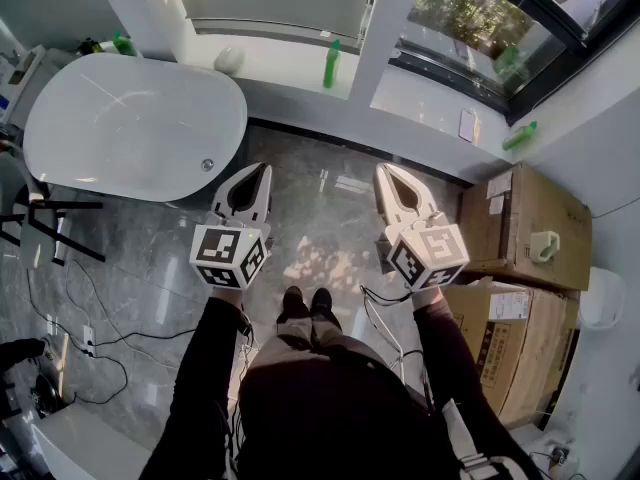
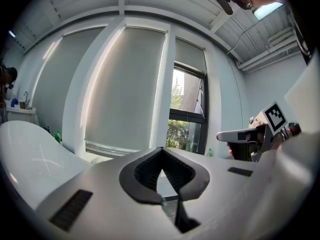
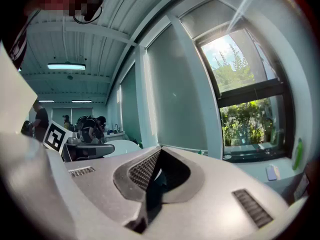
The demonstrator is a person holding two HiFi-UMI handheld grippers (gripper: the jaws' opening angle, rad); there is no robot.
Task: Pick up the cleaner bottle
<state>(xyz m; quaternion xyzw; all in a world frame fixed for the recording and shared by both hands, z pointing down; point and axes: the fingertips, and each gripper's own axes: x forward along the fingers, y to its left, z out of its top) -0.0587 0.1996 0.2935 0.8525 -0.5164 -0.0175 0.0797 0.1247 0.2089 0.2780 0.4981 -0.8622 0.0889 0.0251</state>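
Cleaner bottle (image 1: 331, 65): slim green plastic, upright on the white window ledge (image 1: 278, 68), at twelve o'clock from both tools and well apart from them. Left hand-held gripper (image 1: 262, 170) and right hand-held gripper (image 1: 385, 170): white moulded shells with ribbed dark pads, jaws closed together on nothing. They are held side by side, judged a ready pose before the reach. Bathtub (image 1: 130, 128): glossy white oval, at ten o'clock.
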